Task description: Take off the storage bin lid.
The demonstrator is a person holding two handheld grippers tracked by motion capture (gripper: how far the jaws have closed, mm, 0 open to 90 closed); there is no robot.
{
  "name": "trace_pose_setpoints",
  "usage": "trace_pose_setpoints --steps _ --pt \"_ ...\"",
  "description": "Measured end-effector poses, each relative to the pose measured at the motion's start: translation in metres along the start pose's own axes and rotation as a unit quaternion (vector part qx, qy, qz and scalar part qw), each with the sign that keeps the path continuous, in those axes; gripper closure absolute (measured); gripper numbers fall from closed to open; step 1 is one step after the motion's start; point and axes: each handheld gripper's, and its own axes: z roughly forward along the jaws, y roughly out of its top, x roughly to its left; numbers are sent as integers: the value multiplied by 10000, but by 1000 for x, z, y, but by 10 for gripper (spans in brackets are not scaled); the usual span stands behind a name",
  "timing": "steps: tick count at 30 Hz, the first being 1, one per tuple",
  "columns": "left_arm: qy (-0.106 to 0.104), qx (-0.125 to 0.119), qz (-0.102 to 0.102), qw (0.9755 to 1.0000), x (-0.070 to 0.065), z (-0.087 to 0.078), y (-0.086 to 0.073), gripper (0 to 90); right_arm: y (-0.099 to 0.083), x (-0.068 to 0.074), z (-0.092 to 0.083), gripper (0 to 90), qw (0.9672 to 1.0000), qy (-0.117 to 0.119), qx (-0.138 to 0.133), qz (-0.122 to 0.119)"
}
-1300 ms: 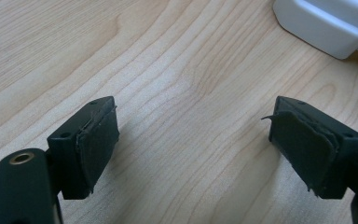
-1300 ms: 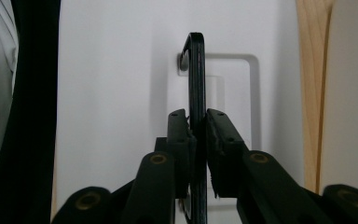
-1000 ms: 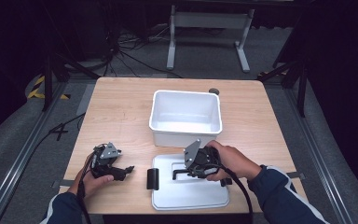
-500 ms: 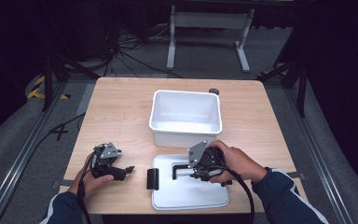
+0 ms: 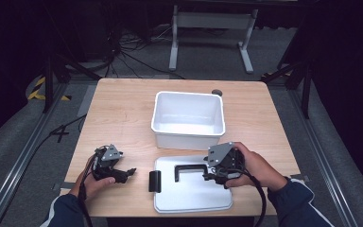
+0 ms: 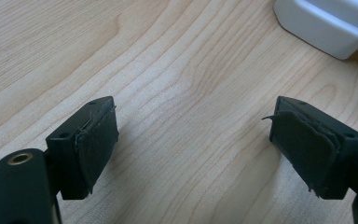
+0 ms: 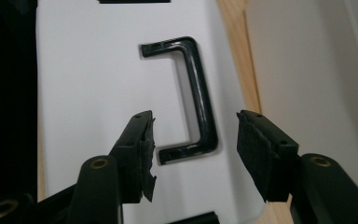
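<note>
ok, flat white plastic lid (image 5: 193, 191) lies on the light wooden table (image 5: 118, 111) at the near edge, centre, with a black u-shaped handle (image 5: 191, 170) on top and a black latch clip (image 5: 155, 181) on its left edge. right gripper (image 5: 211, 176) sits over the lid's right part, beside the right end of the handle; its jaws have just been opening and stand apart with nothing pressed between them, handle end (image 7: 191, 93) in the gap just ahead, pads clear of it. left gripper (image 5: 128, 172) rests near-left on bare wood, well left of the lid, jaws apart, gripping nothing. farther back, the open white rectangular plastic bin (image 5: 188, 118) sits at table centre, just beyond the lid.
</note>
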Motion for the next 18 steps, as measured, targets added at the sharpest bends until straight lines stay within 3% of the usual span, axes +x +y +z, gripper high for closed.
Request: trace_pose_setpoints --steps 2,11,18 --pt "0 0 2 10000 0 0 0 154 -7 -3 -6 457 9998 -82 -60 152" --pt "-21 2 4 10000 0 0 0 153 -42 -10 -21 447 9979 -486 11 425" --pt "4 0 0 10000 0 0 0 152 -68 -13 -31 430 9951 -723 -168 649"
